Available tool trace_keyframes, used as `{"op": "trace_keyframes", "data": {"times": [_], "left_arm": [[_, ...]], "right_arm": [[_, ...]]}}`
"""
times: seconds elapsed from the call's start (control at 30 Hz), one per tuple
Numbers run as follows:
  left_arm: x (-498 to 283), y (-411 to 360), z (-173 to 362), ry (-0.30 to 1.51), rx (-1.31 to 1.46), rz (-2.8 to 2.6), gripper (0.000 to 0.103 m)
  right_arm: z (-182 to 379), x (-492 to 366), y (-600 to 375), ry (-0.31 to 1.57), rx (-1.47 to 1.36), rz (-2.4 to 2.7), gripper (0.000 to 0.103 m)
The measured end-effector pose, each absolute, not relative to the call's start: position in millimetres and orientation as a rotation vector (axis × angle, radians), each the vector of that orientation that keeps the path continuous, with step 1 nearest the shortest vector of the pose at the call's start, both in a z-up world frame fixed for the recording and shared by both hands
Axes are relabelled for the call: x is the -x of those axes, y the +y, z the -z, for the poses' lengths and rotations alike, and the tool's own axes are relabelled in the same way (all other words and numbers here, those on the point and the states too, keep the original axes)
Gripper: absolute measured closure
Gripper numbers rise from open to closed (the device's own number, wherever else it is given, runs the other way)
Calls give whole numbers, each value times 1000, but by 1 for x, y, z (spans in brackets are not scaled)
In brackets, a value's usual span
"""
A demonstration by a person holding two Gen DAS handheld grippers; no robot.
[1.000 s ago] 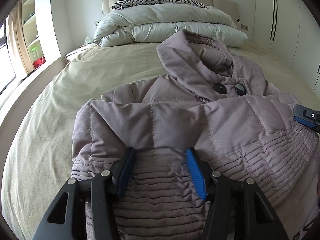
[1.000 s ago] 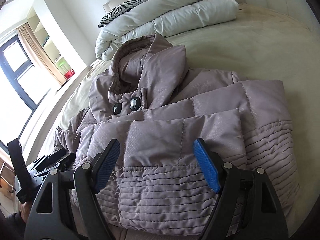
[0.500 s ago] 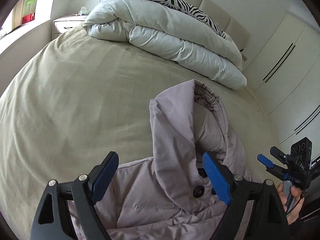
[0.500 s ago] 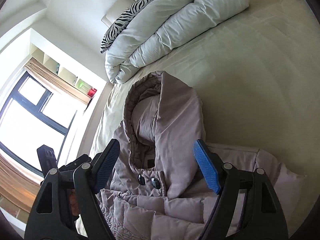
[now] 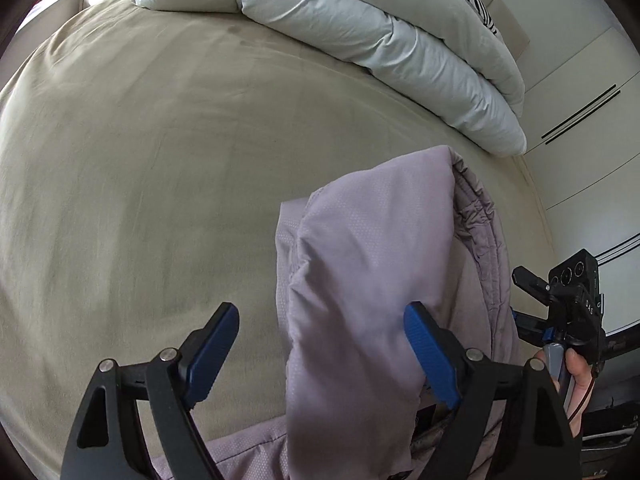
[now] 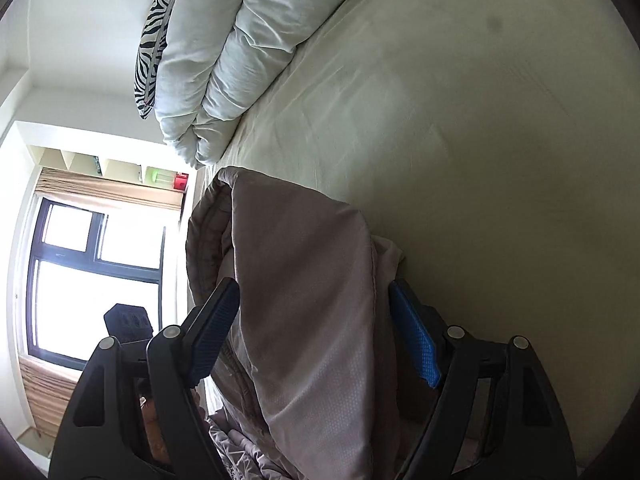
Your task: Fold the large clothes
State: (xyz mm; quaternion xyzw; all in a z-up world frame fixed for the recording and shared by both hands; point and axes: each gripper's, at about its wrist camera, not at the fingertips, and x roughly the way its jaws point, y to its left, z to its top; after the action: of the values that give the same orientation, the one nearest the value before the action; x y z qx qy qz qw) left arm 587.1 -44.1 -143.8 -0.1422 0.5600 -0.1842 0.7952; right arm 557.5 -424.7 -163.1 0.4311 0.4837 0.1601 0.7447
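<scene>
A mauve padded jacket lies on the bed; its hood (image 5: 376,248) fills the lower middle of the left wrist view and shows in the right wrist view (image 6: 304,280) too. My left gripper (image 5: 324,352) is open, its blue pads on either side of the hood's left part, not clamped. My right gripper (image 6: 320,328) is open with the hood between its pads. The right gripper also shows at the right edge of the left wrist view (image 5: 568,304), with a hand on it. The jacket's body is mostly out of view below.
The bed (image 5: 140,168) has a beige sheet. A folded white duvet (image 5: 360,28) and a zebra pillow (image 6: 154,28) lie at the headboard. Wardrobe doors (image 5: 580,92) stand to the right; a window (image 6: 92,288) with curtains is on the left side.
Both grippers have moved forward from the jacket's hem past the collar buttons up to the hood. Both stay open.
</scene>
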Motion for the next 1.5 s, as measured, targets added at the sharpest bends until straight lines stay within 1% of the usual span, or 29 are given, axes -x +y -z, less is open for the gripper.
{"op": "trace_keyframes", "data": {"times": [0.03,0.07,0.1,0.13,0.17,0.2,0.23,0.33,0.5,0.67,0.8,0.9,1.0,1.03,1.13,1.2,1.27,1.3,1.33,1.37,1.4,1.43,1.47,1.5], "left_arm": [[-589,-48,147,1212,307,410,33],[-591,-52,150,1223,312,423,48],[-592,-55,150,1228,314,425,55],[-592,-58,149,1221,300,427,70],[-589,-61,146,1204,279,428,87],[-586,-63,142,1183,262,430,90],[-581,-62,137,1158,260,435,93],[-558,-53,115,1064,270,465,95],[-487,-38,76,899,226,541,97],[-411,-29,63,789,191,579,97],[-358,-29,63,766,233,605,97],[-320,-34,72,756,185,609,97],[-290,-38,88,785,120,587,96],[-282,-40,93,793,96,565,96],[-258,-40,107,842,46,525,84],[-244,-35,113,878,30,510,80],[-234,-29,113,899,27,498,72],[-229,-25,110,895,22,488,70],[-225,-21,105,881,16,475,69],[-224,-17,99,863,16,462,67],[-228,-13,92,842,27,455,66],[-231,-10,82,818,41,451,65],[-236,-8,71,789,51,444,64],[-244,-8,56,755,61,439,64]], "right_arm": [[163,-564,-419,1073,-911,-345,30],[164,-571,-413,1083,-877,-348,34],[164,-575,-408,1093,-844,-348,46],[163,-578,-402,1098,-812,-335,59],[162,-581,-398,1099,-781,-326,66],[160,-581,-394,1094,-748,-319,74],[156,-579,-391,1078,-715,-315,80],[133,-562,-391,989,-648,-313,91],[66,-492,-386,774,-530,-417,94],[22,-403,-372,658,-477,-505,97],[18,-344,-359,651,-471,-530,97],[32,-295,-349,687,-426,-521,97],[58,-259,-344,762,-423,-495,97],[67,-245,-343,787,-411,-464,97],[91,-209,-350,833,-454,-422,96],[101,-187,-360,833,-488,-387,95],[103,-171,-369,827,-500,-348,93],[103,-164,-373,820,-510,-336,88],[101,-158,-377,811,-521,-322,78],[98,-153,-380,797,-535,-317,71],[94,-150,-382,779,-556,-316,46],[88,-149,-384,754,-583,-312,25],[79,-149,-384,720,-603,-315,23],[73,-150,-381,694,-611,-338,23]]}}
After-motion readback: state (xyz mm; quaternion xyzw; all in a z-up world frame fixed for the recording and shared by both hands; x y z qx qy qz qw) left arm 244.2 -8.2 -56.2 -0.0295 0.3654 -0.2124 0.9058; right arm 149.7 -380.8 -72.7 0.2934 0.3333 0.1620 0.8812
